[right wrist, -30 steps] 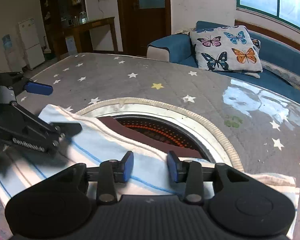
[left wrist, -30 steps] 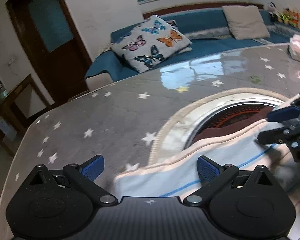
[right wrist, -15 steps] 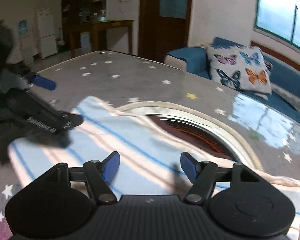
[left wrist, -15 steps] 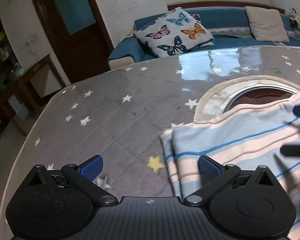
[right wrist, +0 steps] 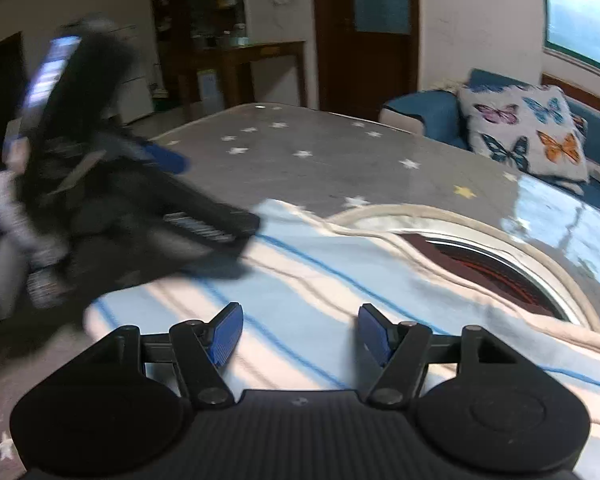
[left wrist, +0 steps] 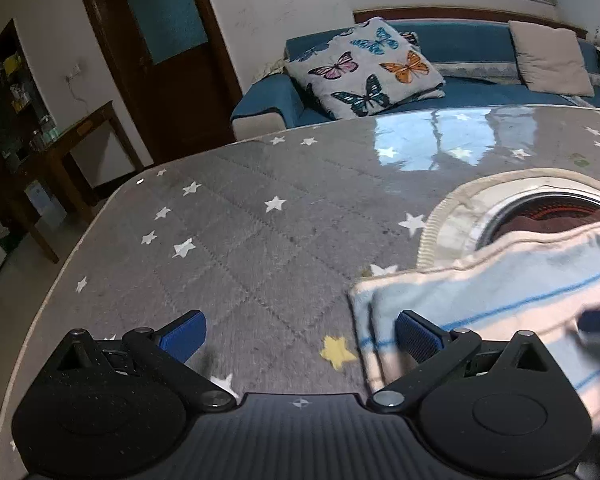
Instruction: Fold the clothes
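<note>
Grey star-printed cloth covers the round table [left wrist: 260,240], with a blue sofa [left wrist: 480,40] and one butterfly cushion [left wrist: 364,72] beyond it. At the left, the left gripper [left wrist: 300,334] hangs over bare tabletop, jaws wide apart and empty. Just to its right lies the one garment [right wrist: 320,280], pale blue with cream and blue stripes, already doubled over, its far edge draped across the round opening [right wrist: 500,264] in the table. It looks soft, light and limp, so I'd pinch it at a corner or along a folded edge. Over it, the right gripper [right wrist: 300,332] has just been opening; its pads stand apart, nothing pinched between them
</note>
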`<action>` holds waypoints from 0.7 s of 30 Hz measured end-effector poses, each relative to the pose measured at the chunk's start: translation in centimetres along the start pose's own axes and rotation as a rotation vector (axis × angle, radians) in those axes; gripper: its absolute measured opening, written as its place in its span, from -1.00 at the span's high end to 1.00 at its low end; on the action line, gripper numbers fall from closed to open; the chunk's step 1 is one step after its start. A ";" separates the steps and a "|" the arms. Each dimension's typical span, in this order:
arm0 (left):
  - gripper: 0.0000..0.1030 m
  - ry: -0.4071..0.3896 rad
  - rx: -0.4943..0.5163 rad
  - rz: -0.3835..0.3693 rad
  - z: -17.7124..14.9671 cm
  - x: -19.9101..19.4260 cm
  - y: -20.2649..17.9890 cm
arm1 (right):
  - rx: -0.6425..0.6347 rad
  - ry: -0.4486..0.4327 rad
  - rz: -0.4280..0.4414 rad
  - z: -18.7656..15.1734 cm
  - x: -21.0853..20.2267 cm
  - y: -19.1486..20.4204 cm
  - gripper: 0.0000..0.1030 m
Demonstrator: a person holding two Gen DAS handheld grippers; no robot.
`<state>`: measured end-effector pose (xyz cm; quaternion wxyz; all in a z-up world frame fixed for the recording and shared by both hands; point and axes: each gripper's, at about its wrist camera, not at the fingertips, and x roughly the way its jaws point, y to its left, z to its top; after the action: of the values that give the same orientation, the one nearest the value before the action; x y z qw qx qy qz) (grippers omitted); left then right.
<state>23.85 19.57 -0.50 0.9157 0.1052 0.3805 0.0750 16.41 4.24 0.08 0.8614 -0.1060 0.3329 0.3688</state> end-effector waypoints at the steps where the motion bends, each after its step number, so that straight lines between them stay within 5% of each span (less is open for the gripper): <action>1: -1.00 0.004 -0.006 0.001 0.0 0.2 0.1 | -0.019 -0.002 0.014 -0.1 -0.1 0.6 -0.27; 8: -1.00 0.007 -0.034 -0.001 -0.3 0.1 0.6 | -0.142 -0.021 0.038 -0.9 -0.3 4.7 -0.27; 21: -1.00 0.009 -0.091 -0.016 -1.3 -1.9 1.9 | -0.181 -0.008 0.049 -2.2 0.2 7.3 -0.25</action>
<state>21.52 21.19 0.36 0.9183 0.0598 0.3818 0.0855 10.30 8.56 -1.28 0.8403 -0.1740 0.2974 0.4186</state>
